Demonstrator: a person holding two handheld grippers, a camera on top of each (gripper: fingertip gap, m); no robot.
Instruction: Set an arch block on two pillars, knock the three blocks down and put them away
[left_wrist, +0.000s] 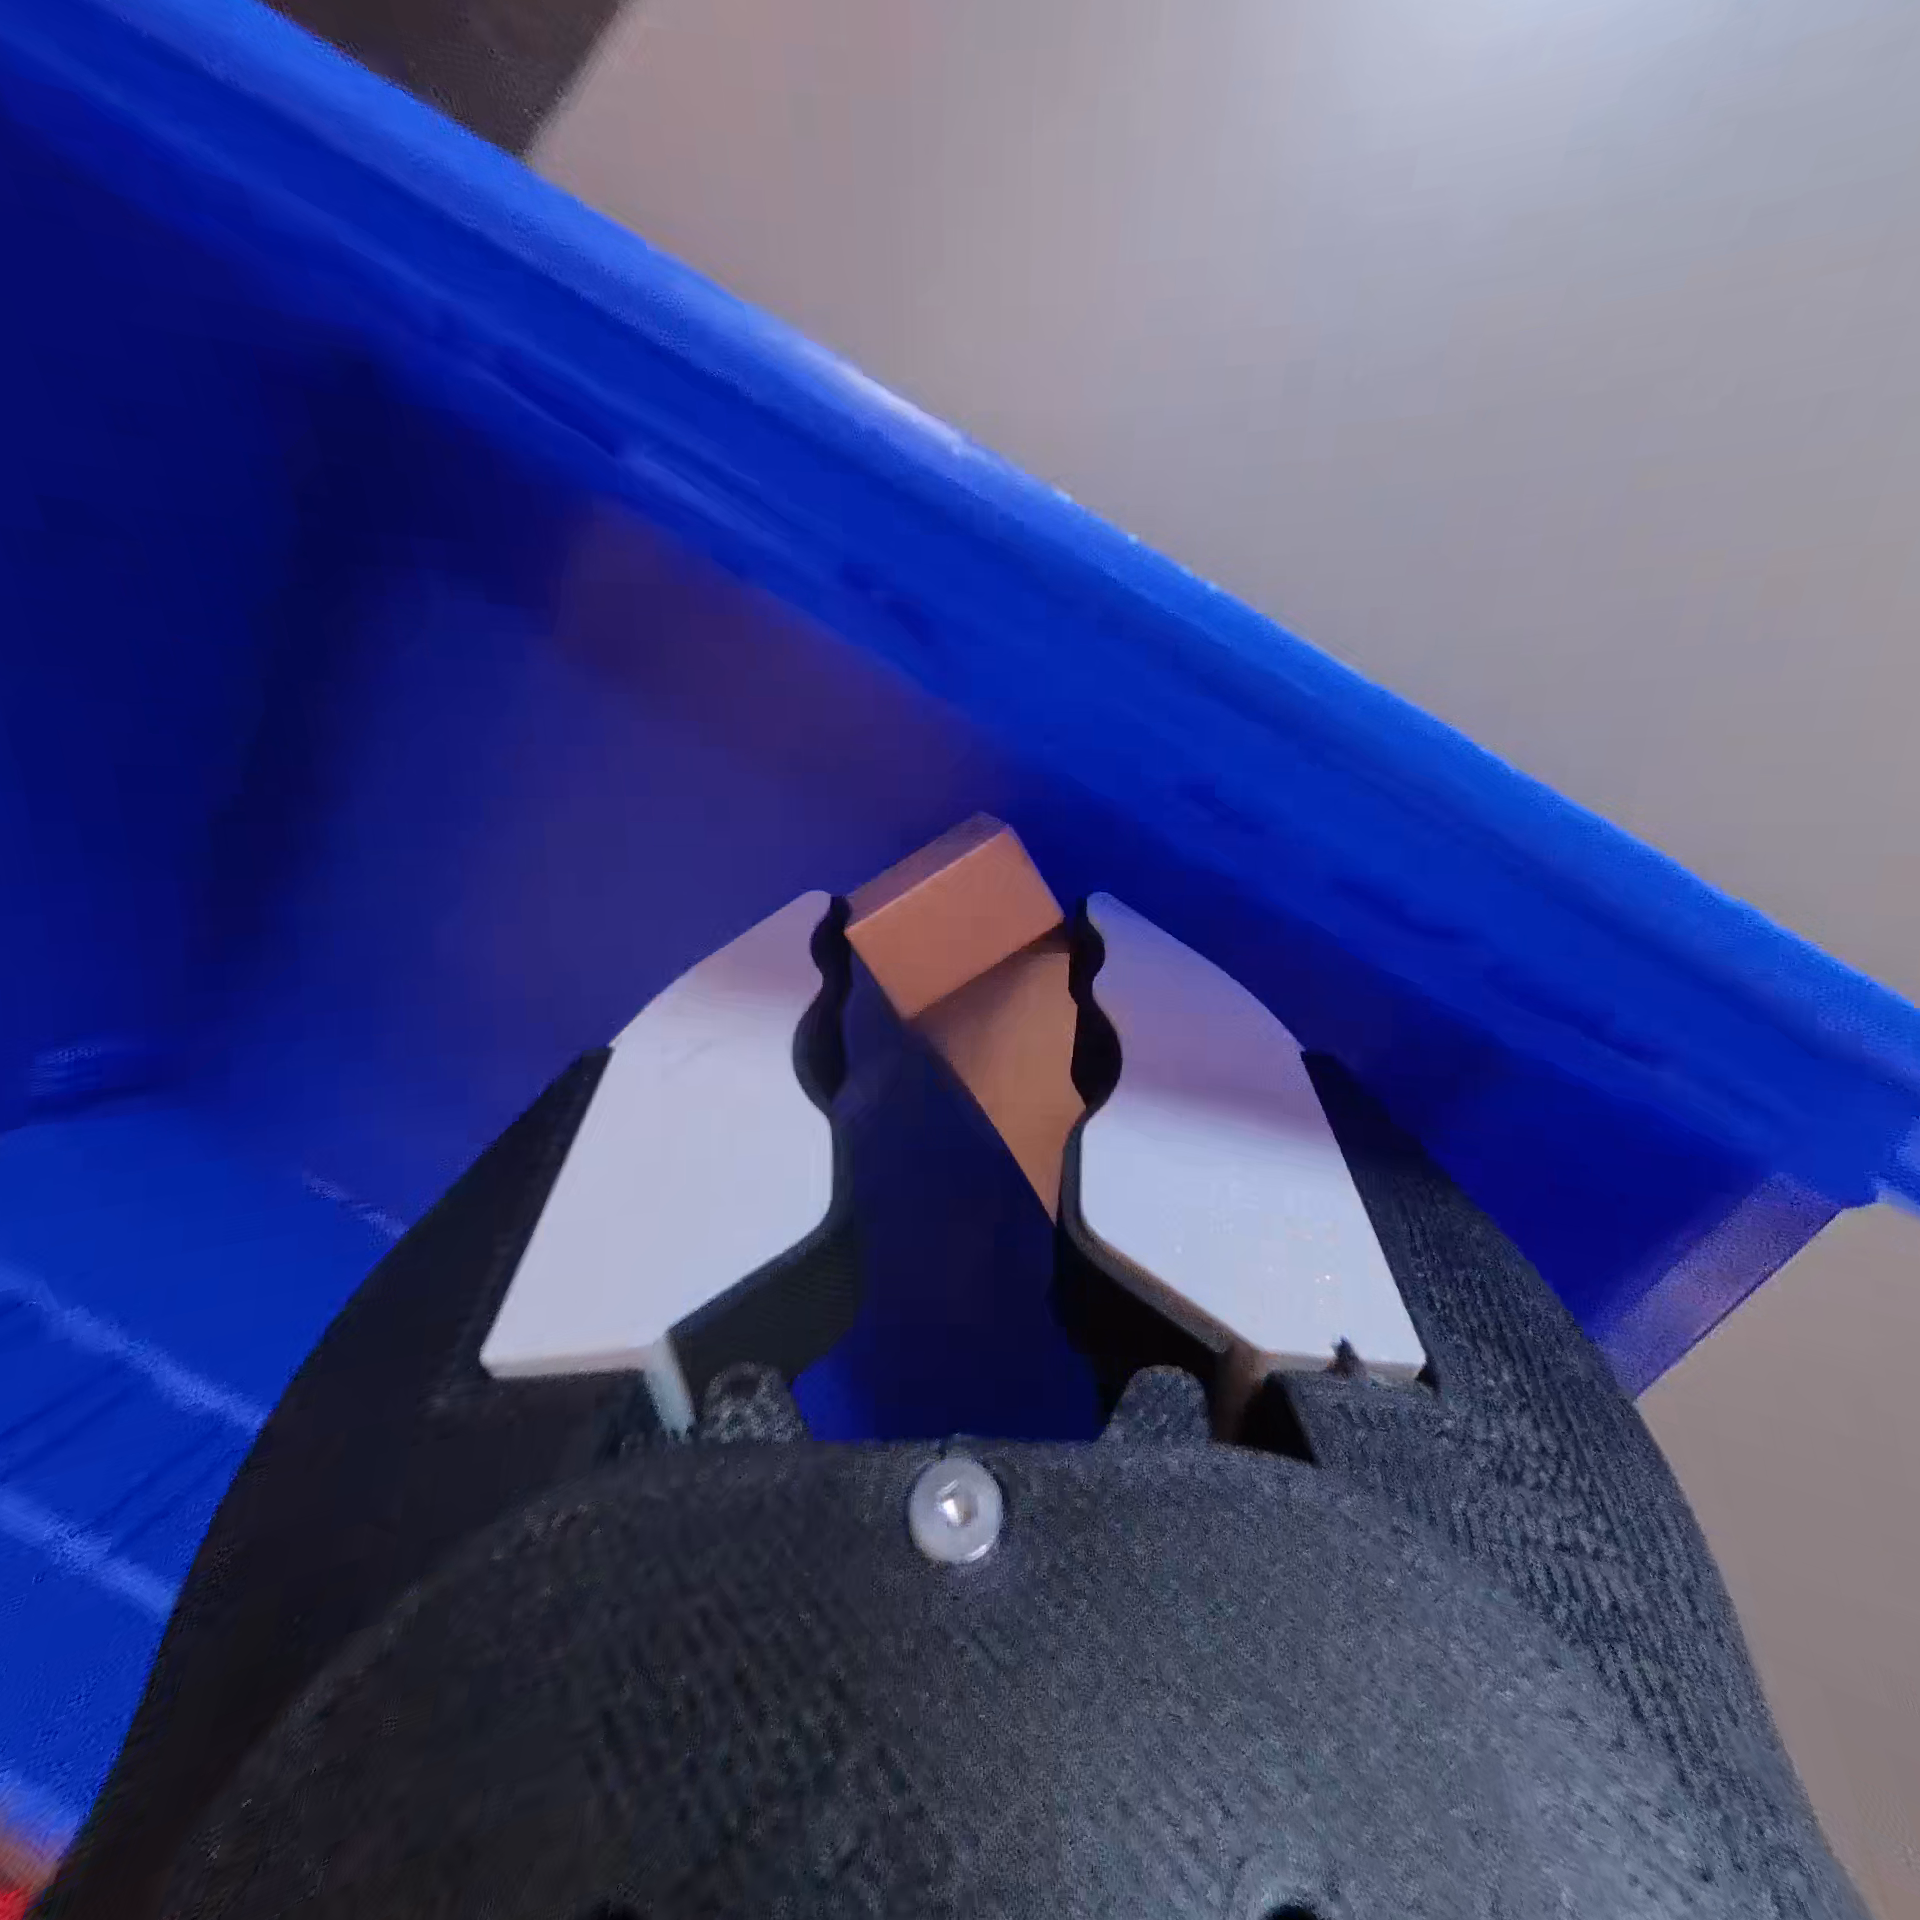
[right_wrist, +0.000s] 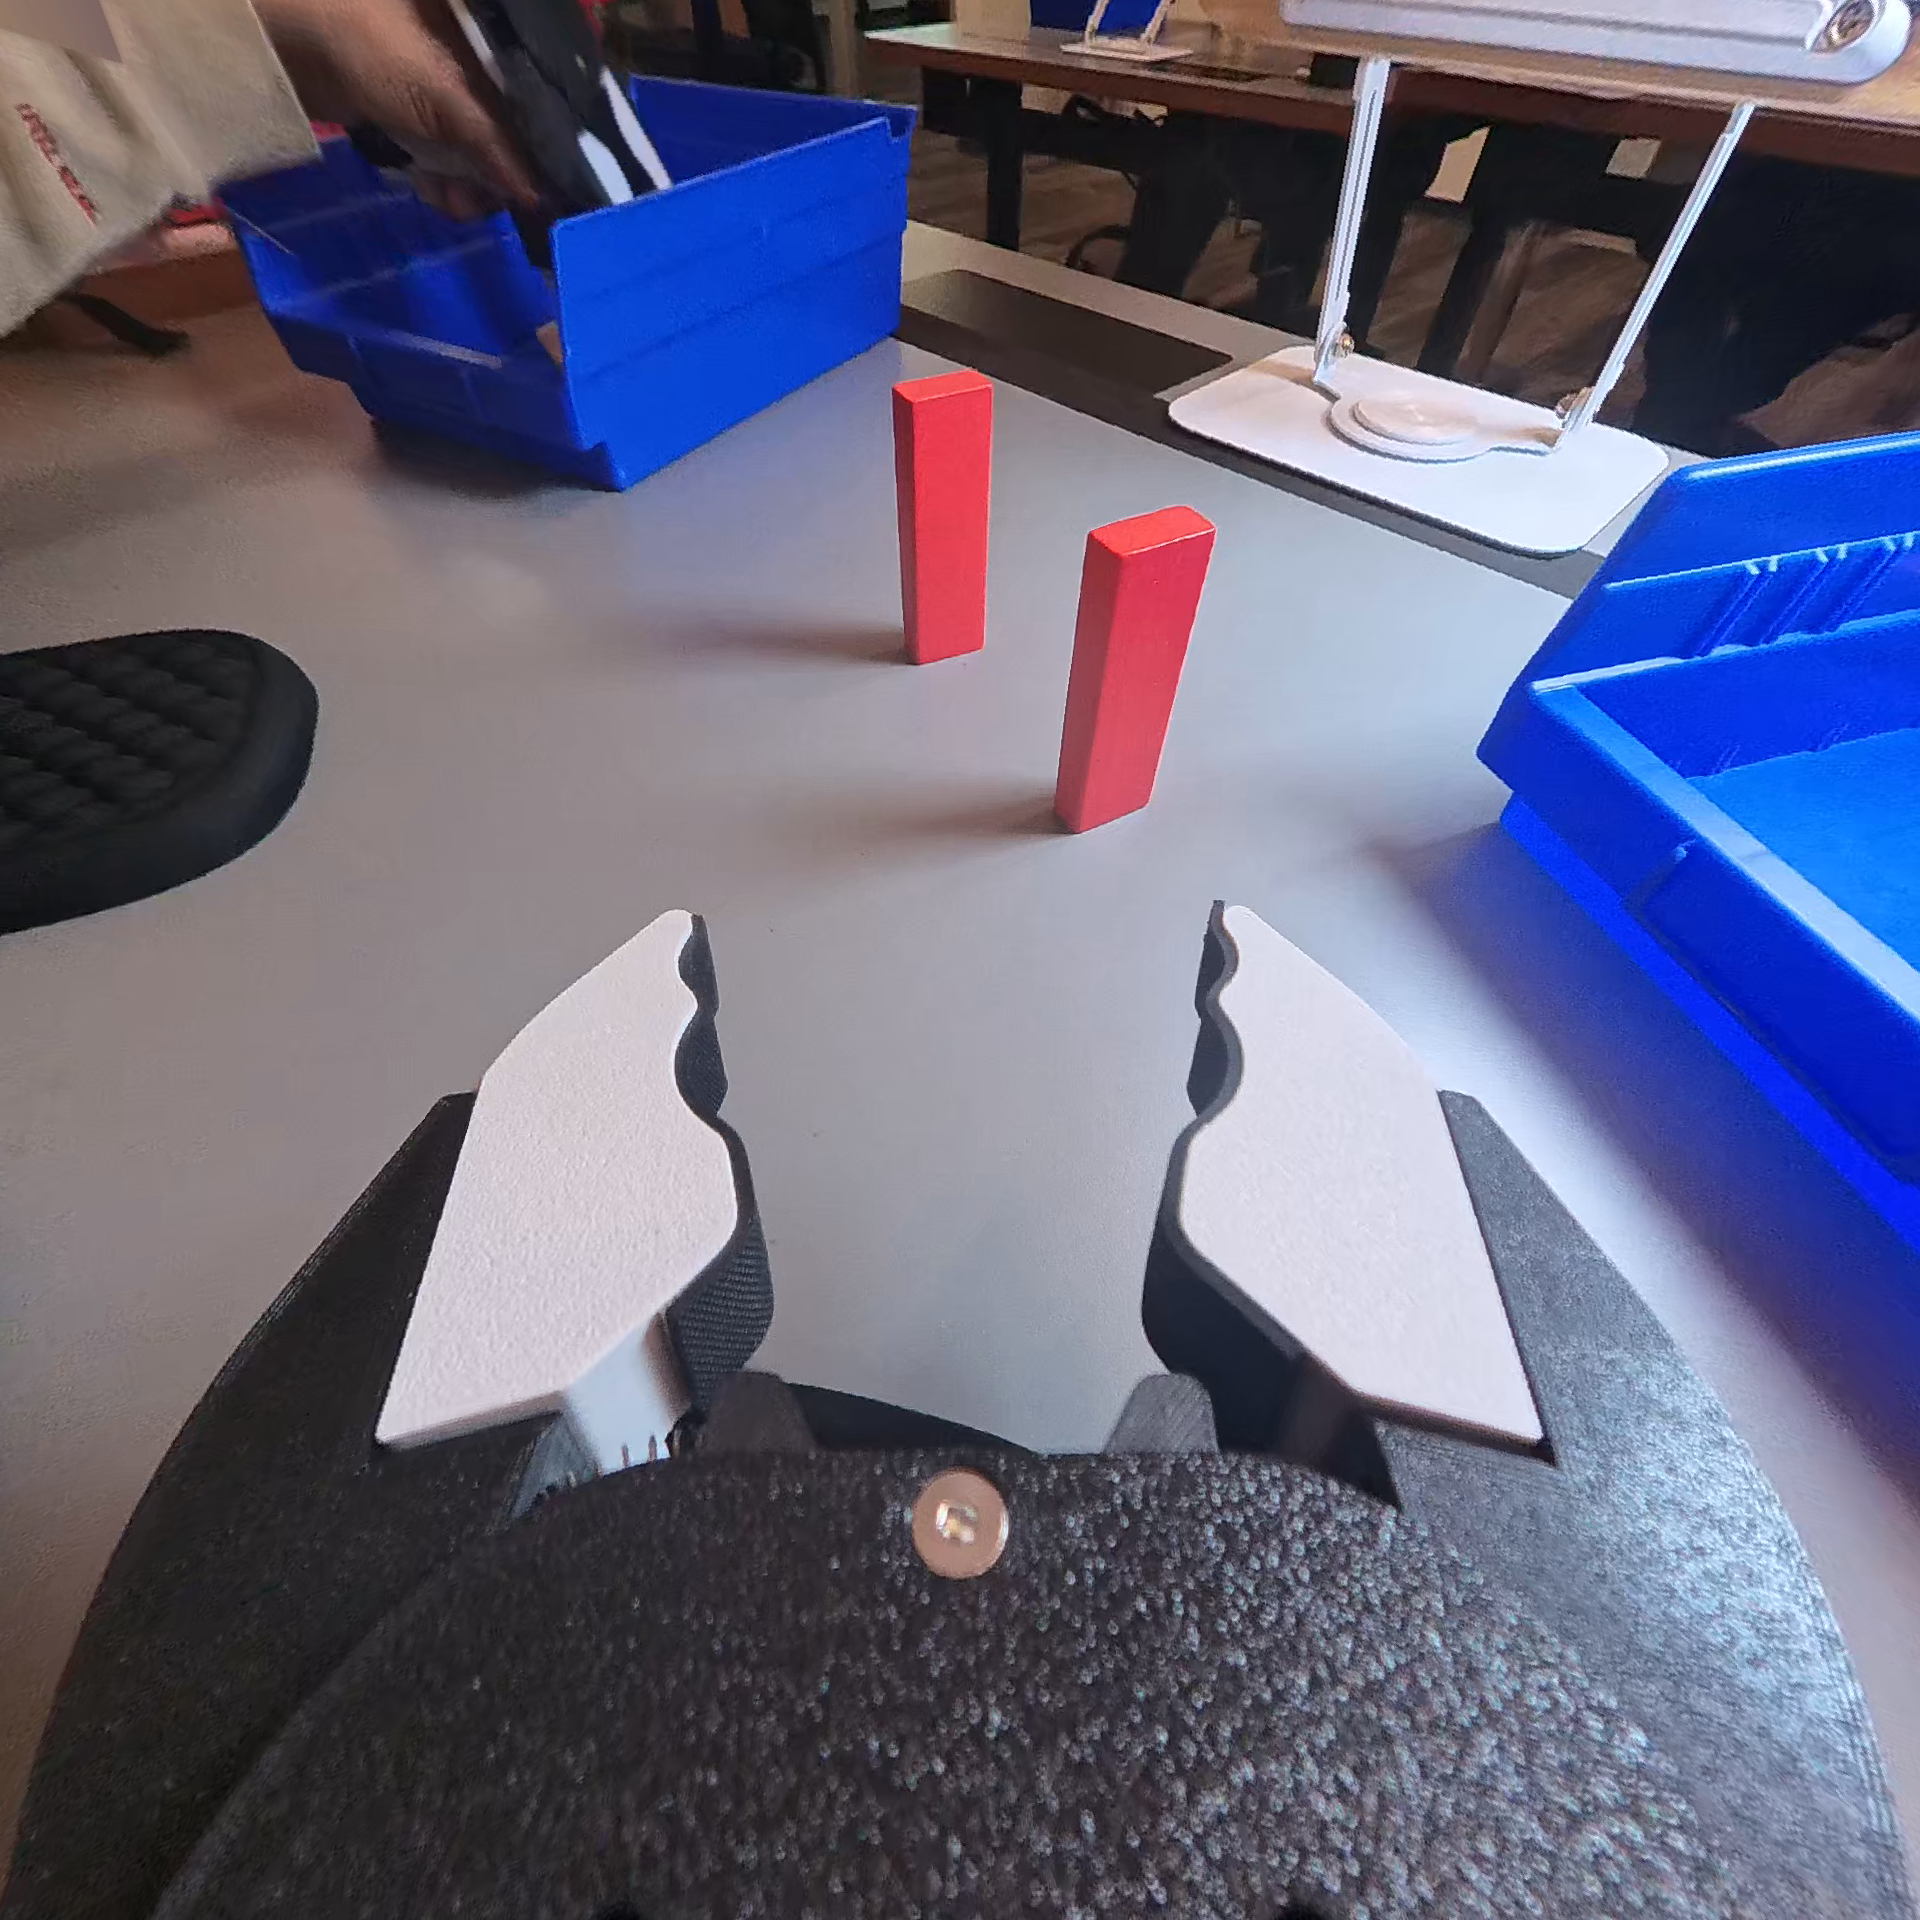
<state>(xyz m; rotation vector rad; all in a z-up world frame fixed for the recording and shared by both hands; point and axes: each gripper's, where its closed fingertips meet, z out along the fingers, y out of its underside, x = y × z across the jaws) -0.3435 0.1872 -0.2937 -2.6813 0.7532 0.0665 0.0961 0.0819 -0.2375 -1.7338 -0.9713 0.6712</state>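
Deep in the blue bin (left_wrist: 436, 727), left fingers (left_wrist: 727, 1039) clamp a half-hidden orange block (left_wrist: 951, 914) — right fingers (right_wrist: 623, 1143) apart.

The right gripper (right_wrist: 956, 935) hovers with jaws spread wide over the grey table (right_wrist: 520, 831), facing two upright red pillars (right_wrist: 942, 520) (right_wrist: 1132, 675) standing apart, between a far blue bin (right_wrist: 727, 301) and a near blue bin (right_wrist: 1714, 727).

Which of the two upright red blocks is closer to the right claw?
The red rectangular block on the right, leaning slightly; the other red block stands farther back, toward the far blue plastic bin.
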